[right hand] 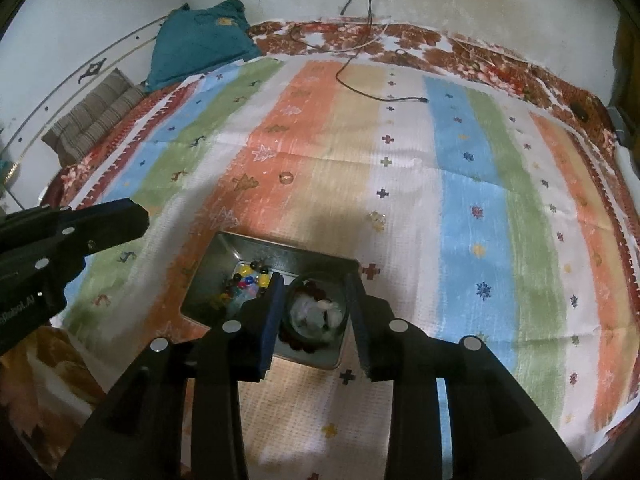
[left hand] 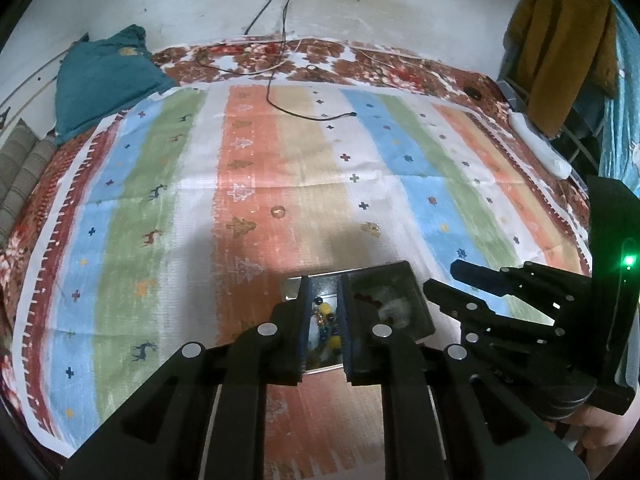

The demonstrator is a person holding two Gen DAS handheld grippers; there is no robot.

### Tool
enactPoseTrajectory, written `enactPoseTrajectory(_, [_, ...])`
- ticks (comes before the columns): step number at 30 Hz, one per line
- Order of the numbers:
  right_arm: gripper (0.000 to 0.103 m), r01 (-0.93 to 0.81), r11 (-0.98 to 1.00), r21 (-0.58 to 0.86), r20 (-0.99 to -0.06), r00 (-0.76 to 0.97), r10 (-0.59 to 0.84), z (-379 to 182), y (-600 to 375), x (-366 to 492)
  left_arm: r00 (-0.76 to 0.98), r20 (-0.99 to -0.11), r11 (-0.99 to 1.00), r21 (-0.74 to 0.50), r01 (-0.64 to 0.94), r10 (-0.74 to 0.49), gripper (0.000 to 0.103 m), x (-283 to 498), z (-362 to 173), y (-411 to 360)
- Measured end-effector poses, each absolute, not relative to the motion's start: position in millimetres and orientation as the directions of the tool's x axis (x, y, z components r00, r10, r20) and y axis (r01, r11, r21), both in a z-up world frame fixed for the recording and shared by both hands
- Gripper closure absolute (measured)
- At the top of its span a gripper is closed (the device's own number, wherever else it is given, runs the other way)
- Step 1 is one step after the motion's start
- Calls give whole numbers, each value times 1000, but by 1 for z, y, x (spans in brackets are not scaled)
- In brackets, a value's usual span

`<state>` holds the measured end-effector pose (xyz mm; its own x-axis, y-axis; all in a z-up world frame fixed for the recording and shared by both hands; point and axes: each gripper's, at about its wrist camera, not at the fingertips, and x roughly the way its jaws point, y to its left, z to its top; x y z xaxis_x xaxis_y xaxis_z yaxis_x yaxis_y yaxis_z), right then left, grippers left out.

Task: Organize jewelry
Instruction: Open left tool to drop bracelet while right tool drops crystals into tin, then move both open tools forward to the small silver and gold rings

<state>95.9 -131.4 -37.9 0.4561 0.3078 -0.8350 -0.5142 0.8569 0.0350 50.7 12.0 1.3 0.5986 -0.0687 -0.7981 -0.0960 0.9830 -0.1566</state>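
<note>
Striped bedspread (right hand: 460, 208) under metal tray (right hand: 216, 256); ring (right hand: 286, 178) beyond it, nearer left gripper (left hand: 323, 320), nearly clenched, empty; right gripper (right hand: 316, 320) released over bracelet (right hand: 316, 312).

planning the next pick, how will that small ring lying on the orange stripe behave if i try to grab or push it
The ring looks thin and rigid, so it should hold its shape. It lies flat on the woven striped cloth, so fingertips may struggle to get under it, and a push may drag or snag it. Once lifted, being round, it could roll if dropped on edge.
</note>
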Motion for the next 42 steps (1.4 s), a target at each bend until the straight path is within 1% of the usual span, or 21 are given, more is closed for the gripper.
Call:
enactPoseTrajectory(1, [70, -511, 859, 35, -836, 456, 306, -38, -132, 97, 598, -799, 982, -158, -101, -67, 85, 51, 1, 13])
enactPoseTrajectory(2, [70, -507, 861, 38, -837, 455, 305, -38, -133, 98, 597, -800, 982, -158, -108, -63, 79, 52, 1, 14])
enactPoseTrajectory(3, [69, -501, 865, 40, -837, 456, 302, -39, -134, 99, 596, -801, 981, -158, -112, -61, 75, 52, 0, 16])
enactPoseTrajectory(4, [68, -497, 867, 41, -838, 456, 301, -39, -135, 100, 594, -802, 981, -158, -117, -58, 73, 53, 0, 17])
enactPoseTrajectory(6, [65, -486, 872, 47, -840, 454, 298, -40, -137, 103, 589, -806, 978, -163, -127, -58, 65, 55, -1, 20])
enactPoseTrajectory(9, [65, -472, 880, 53, -844, 450, 292, -41, -139, 107, 581, -813, 976, -164, -143, -51, 63, 60, -4, 24])
enactPoseTrajectory(12, [65, -458, 888, 45, -844, 458, 279, -41, -140, 112, 570, -821, 978, -143, -154, -30, 55, 65, -8, 24])
enactPoseTrajectory(13, [64, -456, 889, 43, -845, 458, 276, -41, -140, 114, 566, -824, 979, -135, -156, -23, 54, 67, -9, 24])
enactPoseTrajectory(15, [57, -450, 892, 34, -850, 456, 262, -44, -139, 118, 557, -831, 981, -112, -161, -3, 48, 73, -11, 23])
enactPoseTrajectory(18, [53, -437, 899, 30, -858, 450, 248, -46, -139, 125, 548, -836, 982, -92, -168, 15, 35, 81, -13, 23])
enactPoseTrajectory(20, [50, -420, 907, 33, -860, 451, 240, -47, -141, 128, 545, -838, 981, -92, -173, 17, 33, 87, -15, 24])
enactPoseTrajectory(22, [48, -403, 915, 26, -860, 458, 226, -47, -142, 131, 545, -838, 979, -88, -186, 28, 26, 92, -16, 26])
enactPoseTrajectory(24, [41, -389, 921, 16, -858, 467, 212, -47, -143, 135, 557, -830, 977, -94, -193, 30, 18, 95, -16, 29])
enactPoseTrajectory(27, [36, -380, 925, 15, -862, 464, 205, -48, -142, 139, 570, -821, 976, -106, -192, 23, 15, 98, -17, 32])
enactPoseTrajectory(29, [35, -377, 926, 29, -866, 454, 212, -50, -141, 143, 574, -819, 972, -140, -188, -7, 14, 100, -19, 36])
enactPoseTrajectory(31, [32, -369, 929, 16, -868, 456, 196, -51, -140, 145, 575, -818, 967, -165, -195, -23, 12, 101, -22, 40])
enactPoseTrajectory(34, [29, -366, 930, 23, -878, 438, 194, -56, -139, 149, 581, -813, 964, -120, -238, 42, 10, 104, -22, 48])
enactPoseTrajectory(38, [25, -370, 929, 12, -883, 432, 184, -61, -136, 154, 567, -822, 962, -110, -248, 53, 9, 117, -25, 55])
enactPoseTrajectory(42, [23, -361, 932, 28, -886, 422, 190, -61, -136, 159, 537, -840, 973, -57, -225, 75, 9, 131, -34, 52])
